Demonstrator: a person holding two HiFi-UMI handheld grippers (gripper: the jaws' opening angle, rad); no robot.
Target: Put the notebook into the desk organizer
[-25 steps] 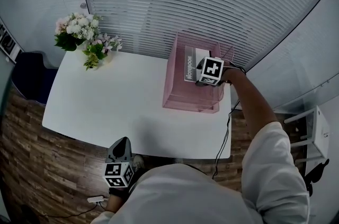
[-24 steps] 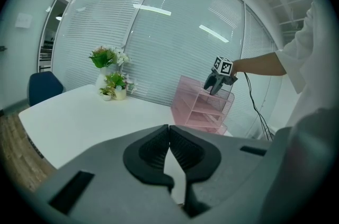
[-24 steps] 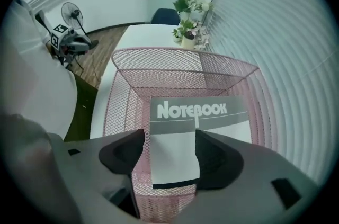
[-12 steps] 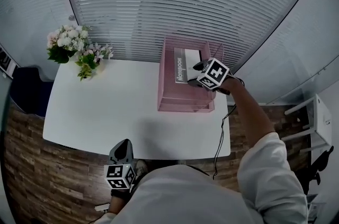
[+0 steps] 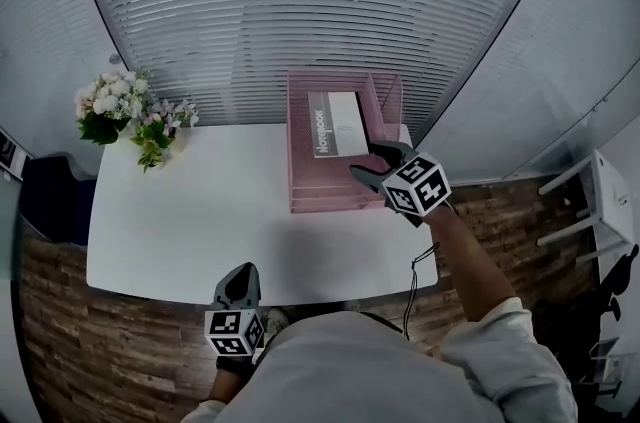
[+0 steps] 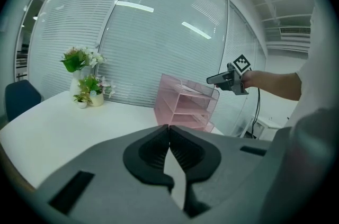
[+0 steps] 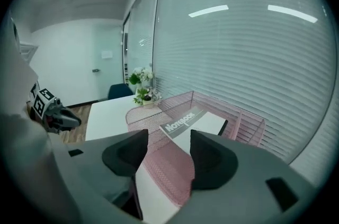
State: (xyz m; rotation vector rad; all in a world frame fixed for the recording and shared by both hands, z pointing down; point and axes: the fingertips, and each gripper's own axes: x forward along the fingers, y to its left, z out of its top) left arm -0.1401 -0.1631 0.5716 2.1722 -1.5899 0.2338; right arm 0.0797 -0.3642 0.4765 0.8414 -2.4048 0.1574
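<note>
White table, grey-banded white notebook

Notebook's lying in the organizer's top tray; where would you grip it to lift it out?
Probably the near short edge of the notebook, coming from above the front of the desk organizer. It lies flat in the top tray, mesh walls behind and beside it, so that edge needs tipping up.

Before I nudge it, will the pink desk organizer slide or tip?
The desk organizer looks like thin wire mesh, so it is probably light and apt to slide on the smooth table. Its broad base makes tipping seem unlikely. The notebook lying flat in its top tray probably adds little weight.
</note>
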